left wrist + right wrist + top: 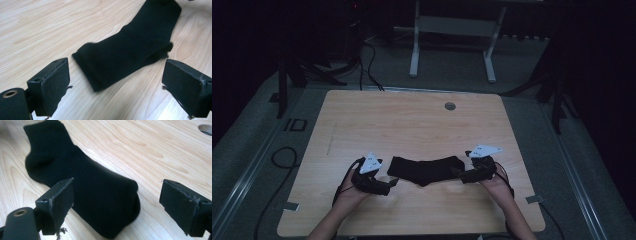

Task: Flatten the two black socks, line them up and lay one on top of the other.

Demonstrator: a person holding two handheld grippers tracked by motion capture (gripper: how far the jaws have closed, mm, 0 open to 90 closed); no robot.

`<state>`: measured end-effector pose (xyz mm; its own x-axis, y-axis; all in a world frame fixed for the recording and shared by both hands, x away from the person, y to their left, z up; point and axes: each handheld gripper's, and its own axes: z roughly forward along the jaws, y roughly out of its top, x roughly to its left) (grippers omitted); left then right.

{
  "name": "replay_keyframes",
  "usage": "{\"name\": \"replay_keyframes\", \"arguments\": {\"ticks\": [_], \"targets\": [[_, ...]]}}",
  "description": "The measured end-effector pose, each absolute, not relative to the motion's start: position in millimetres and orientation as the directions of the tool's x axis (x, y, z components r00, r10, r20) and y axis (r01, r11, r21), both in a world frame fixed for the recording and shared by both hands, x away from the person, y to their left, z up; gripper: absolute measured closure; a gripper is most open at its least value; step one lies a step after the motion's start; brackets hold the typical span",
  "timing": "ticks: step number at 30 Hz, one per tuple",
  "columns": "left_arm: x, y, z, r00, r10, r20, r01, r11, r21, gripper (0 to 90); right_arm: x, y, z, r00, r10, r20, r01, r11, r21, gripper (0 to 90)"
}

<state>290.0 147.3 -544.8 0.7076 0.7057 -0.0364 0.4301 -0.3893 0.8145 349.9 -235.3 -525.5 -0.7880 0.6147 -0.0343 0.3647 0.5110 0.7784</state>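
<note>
We see the left gripper [116, 82] with its jaws spread wide and holding nothing, the cuff end of the black sock [130, 50] lying just ahead of them. The right gripper [116, 205] is likewise spread, its jaws either side of the sock's toe end. The sock lies flat on the pale wooden table [412, 120]. Around the table lie grey floor [592, 165], cables and a white desk frame [452, 35] in a dim room.

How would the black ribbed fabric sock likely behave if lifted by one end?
The black ribbed fabric sock lies flat and limp on the wooden table, so it would probably droop. Being thin knit, it is likely light. Pushed, it would probably bunch rather than slide.
</note>
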Motion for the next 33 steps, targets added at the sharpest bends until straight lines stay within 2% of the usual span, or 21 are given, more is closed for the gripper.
{"name": "replay_keyframes", "arguments": {"ticks": [12, 33], "targets": [[275.0, 186.3, -549.2, 0.647, 0.758, -0.087, 0.473, -0.309, 0.825, 8.5, 342.3, -261.9, -530.8, -0.761, 0.648, -0.041, 0.387, 0.503, 0.772, 11.9], [235.5, 248.2, -564.6, 0.531, 0.843, -0.086, 0.526, -0.248, 0.814, 8.4, 320.8, -312.8, -543.9, -0.688, 0.725, -0.032, 0.439, 0.451, 0.777, 11.9]]}}
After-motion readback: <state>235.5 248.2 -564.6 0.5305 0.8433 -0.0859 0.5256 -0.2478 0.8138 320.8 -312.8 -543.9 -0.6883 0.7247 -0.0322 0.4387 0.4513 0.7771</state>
